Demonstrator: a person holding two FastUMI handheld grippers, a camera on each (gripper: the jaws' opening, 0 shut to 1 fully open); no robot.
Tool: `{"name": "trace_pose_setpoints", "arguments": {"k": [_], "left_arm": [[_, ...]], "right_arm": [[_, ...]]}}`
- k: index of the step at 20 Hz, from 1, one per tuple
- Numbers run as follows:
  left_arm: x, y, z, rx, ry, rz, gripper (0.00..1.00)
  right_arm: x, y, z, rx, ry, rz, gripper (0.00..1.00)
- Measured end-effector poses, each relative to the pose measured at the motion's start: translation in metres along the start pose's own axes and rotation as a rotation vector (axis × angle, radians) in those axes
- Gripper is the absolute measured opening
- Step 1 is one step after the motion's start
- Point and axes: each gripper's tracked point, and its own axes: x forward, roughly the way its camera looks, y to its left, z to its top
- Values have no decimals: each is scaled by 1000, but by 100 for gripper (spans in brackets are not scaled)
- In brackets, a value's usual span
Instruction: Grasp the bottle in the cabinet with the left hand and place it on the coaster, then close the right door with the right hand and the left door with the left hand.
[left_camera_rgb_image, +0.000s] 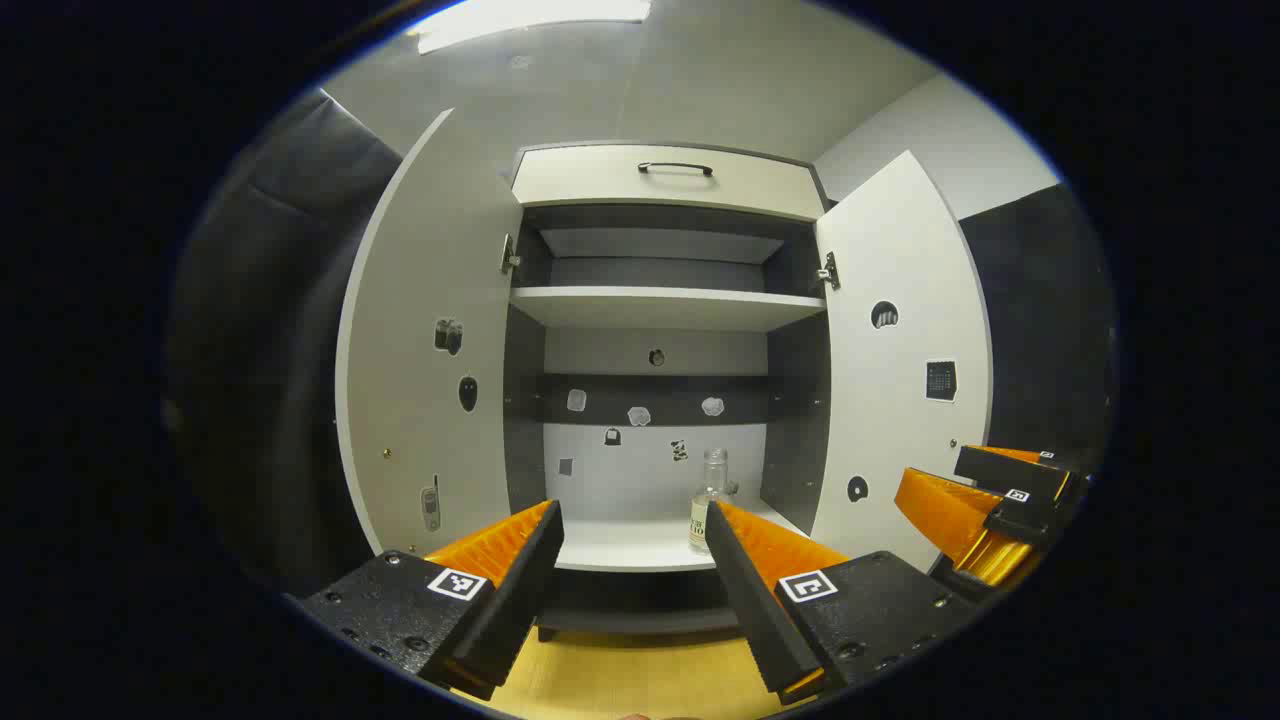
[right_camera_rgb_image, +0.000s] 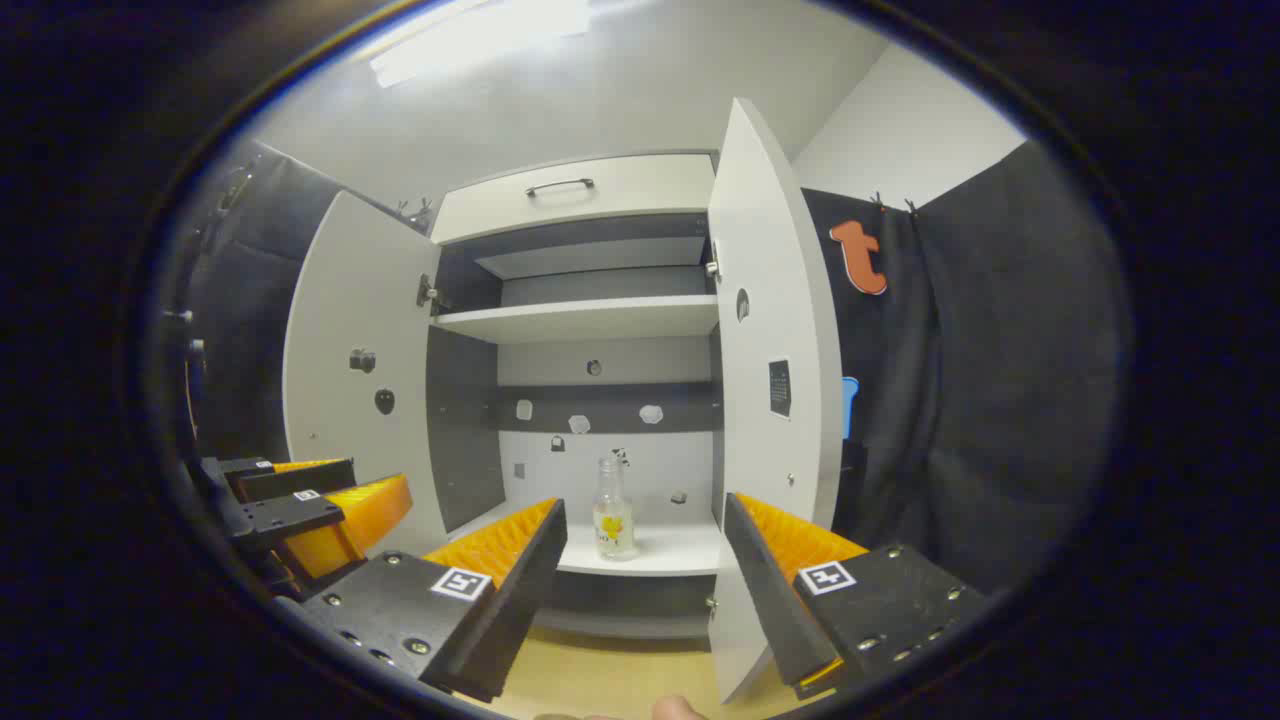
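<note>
Right tool (right_camera_rgb_image: 640, 560) fingers spread wide, nothing between them, facing the cabinet (right_camera_rgb_image: 585, 330). Both doors open. Bottle (right_camera_rgb_image: 612, 520) upright on the bottom shelf (right_camera_rgb_image: 660, 550). Left tool (right_camera_rgb_image: 300, 510) low at left, well apart.

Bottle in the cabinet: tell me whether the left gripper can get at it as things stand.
Probably yes. Both doors stand open, the bottle stands alone on the lower shelf, and the left gripper is open and facing it. It sits behind that gripper's right finger, so a small sideways shift looks needed.
</note>
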Motion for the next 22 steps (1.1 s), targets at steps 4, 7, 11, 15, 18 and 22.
{"name": "trace_pose_setpoints", "arguments": {"k": [4,7,11,15,18,22], "left_arm": [[6,-11,2,-5,-1,-30,90],[11,-22,1,-3,-3,-59,91],[16,-34,-2,-2,8,-96,90],[23,-42,-5,9,5,-124,90],[43,-53,-11,20,6,-153,90],[91,-72,-31,6,38,-187,90]], "right_arm": [[0,-9,5,15,-11,-14,93],[-1,-13,7,17,-18,-38,93],[-4,-27,10,16,-25,-65,93],[-9,-30,12,14,-27,-74,96],[-20,-39,18,24,-33,-94,96],[-41,-70,29,16,-57,-172,93]]}}
